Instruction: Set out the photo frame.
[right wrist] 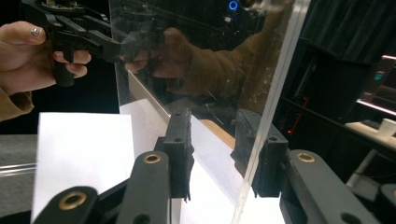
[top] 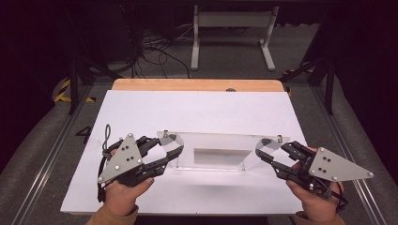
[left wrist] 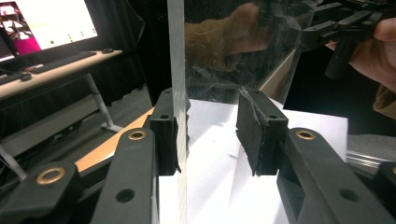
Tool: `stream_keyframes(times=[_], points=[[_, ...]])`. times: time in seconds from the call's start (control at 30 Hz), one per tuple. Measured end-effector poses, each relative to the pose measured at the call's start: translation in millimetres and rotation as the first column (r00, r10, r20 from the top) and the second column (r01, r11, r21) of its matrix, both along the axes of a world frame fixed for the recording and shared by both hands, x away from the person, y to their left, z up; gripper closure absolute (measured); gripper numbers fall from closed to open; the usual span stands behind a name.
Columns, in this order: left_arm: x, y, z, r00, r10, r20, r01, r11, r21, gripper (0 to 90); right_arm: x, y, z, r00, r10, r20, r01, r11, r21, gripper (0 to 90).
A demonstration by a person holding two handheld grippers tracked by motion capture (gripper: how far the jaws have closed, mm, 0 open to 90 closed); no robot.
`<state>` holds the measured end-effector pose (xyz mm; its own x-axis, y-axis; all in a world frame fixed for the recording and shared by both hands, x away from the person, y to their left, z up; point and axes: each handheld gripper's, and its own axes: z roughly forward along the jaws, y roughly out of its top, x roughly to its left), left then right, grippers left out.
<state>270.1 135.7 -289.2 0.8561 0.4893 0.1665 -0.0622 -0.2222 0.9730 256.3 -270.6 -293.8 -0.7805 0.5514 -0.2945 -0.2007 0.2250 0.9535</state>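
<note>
A clear acrylic panel (top: 216,143) with a rectangular cut-out and small screws at its corners hangs above the white board (top: 197,108) and casts a shadow on it. My left gripper (top: 168,147) grips its left end and my right gripper (top: 263,150) its right end. In the left gripper view the panel's edge (left wrist: 177,70) stands against the left pad of the left gripper (left wrist: 210,135). In the right gripper view the panel's edge (right wrist: 275,93) runs along the right pad of the right gripper (right wrist: 215,144). I cannot make out contact at the other pad of each.
The white board lies on a wooden table (top: 197,84) with metal rails on the floor to either side. Behind it stand a white desk frame (top: 230,28) and loose cables (top: 155,51). A lit monitor (left wrist: 51,23) stands over a desk off to the side.
</note>
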Motion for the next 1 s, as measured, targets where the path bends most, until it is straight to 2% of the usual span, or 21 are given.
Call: stream_keyframes(times=[0.03, 0.17, 0.23, 0.33, 0.37, 0.5, 0.63, 0.7, 0.77, 0.87, 1.0], points=[[0.0, 0.0, 0.0, 1.0, 0.0, 0.0, 0.0, 1.0, 0.0, 62.3, -0.3, 0.3, 1.1, 0.9999, 0.009, -0.011, -0.009, 0.9999, 0.008, 64.5], [3.7, 3.8, -1.1, 0.9973, -0.021, -0.071, 0.02, 0.9998, -0.009, 63.9, 4.4, 0.4, -0.6, 0.9967, 0.026, -0.077, -0.023, 0.9991, 0.035, 63.9], [6.6, 5.3, -2.5, 0.9967, -0.017, -0.08, 0.015, 0.9997, -0.018, 63.7, 8.1, 1.9, -2.5, 0.9961, 0.032, -0.082, -0.027, 0.9979, 0.059, 63.7], [8.9, 7.2, -3.7, 0.9959, -0.016, -0.089, 0.014, 0.9996, -0.023, 63.5, 10.8, 4.0, -2.5, 0.9957, 0.035, -0.086, -0.029, 0.9975, 0.065, 63.4], [9.9, 7.5, -4.1, 0.9949, -0.012, -0.1, 0.009, 0.9995, -0.029, 63.3, 14.8, 4.6, -4.1, 0.9949, 0.047, -0.089, -0.039, 0.9954, 0.088, 63.1], [13.3, 7.4, -5.5, 0.9946, -0.006, -0.104, 0.002, 0.9991, -0.043, 62.3, 19.0, 5.1, -7.0, 0.9946, 0.055, -0.088, -0.044, 0.9916, 0.122, 62.1], [19.5, 9.0, -10.3, 0.9926, -0.011, -0.121, 0.003, 0.998, -0.062, 59.2, 23.9, 5.7, -9.6, 0.9953, 0.051, -0.083, -0.04, 0.9903, 0.133, 60.0], [26.8, 11.3, -16.6, 0.9895, -0.014, -0.144, 0.004, 0.9976, -0.07, 56.1, 29.3, 7.7, -13.6, 0.9947, 0.004, -0.102, 0.007, 0.9941, 0.108, 50.4], [34.8, 14.1, -23.9, 0.9864, -0.017, -0.164, 0.003, 0.9966, -0.082, 54.5, 36.2, 9.1, -20.6, 0.9918, -0.008, -0.127, 0.022, 0.9939, 0.108, 50.8], [44.0, 15.8, -32.8, 0.9843, -0.025, -0.175, 0.013, 0.9974, -0.071, 51.8, 48.1, 9.5, -31.9, 0.9846, -0.02, -0.173, 0.04, 0.9932, 0.109, 50.7], [52.2, 15.9, -41.4, 0.983, -0.019, -0.182, 0.004, 0.9967, -0.081, 49.4, 60.5, 9.9, -43.1, 0.9784, -0.029, -0.205, 0.051, 0.9938, 0.099, 53.6]])
